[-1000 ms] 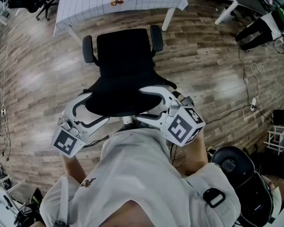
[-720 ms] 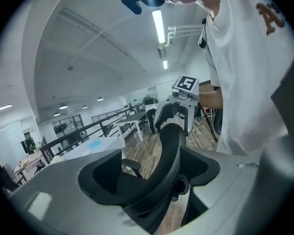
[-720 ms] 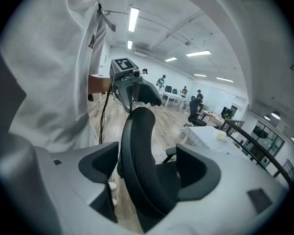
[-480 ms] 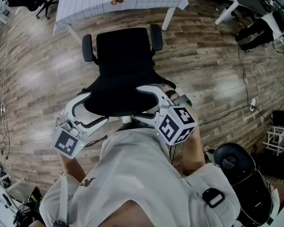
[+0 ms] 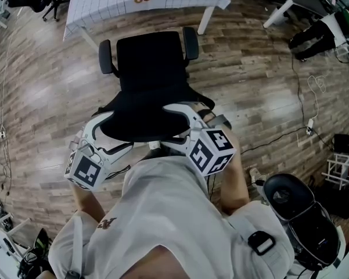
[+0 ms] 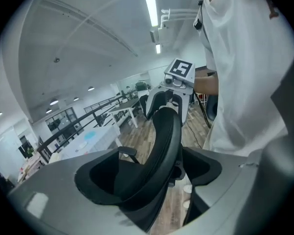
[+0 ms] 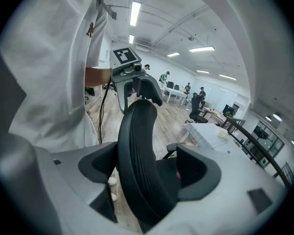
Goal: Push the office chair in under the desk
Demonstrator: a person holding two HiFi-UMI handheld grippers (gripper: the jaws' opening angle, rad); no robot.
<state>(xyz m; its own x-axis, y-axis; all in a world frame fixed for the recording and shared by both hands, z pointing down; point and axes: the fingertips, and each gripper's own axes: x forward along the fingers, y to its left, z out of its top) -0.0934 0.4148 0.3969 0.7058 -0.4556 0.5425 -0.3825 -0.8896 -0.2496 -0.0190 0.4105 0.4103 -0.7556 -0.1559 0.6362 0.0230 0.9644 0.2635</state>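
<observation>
Both L gripper & R gripper fingers just opened, loose astride chair backrest; plank floor, grid-cloth desk.

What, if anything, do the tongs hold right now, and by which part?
Nothing is gripped. The left tongs and right tongs have just been opening; the chair backrest stands between each pair, unpressed.

Hand-held grippers wider round backrest

Left gripper, right gripper; jaws just opening.
</observation>
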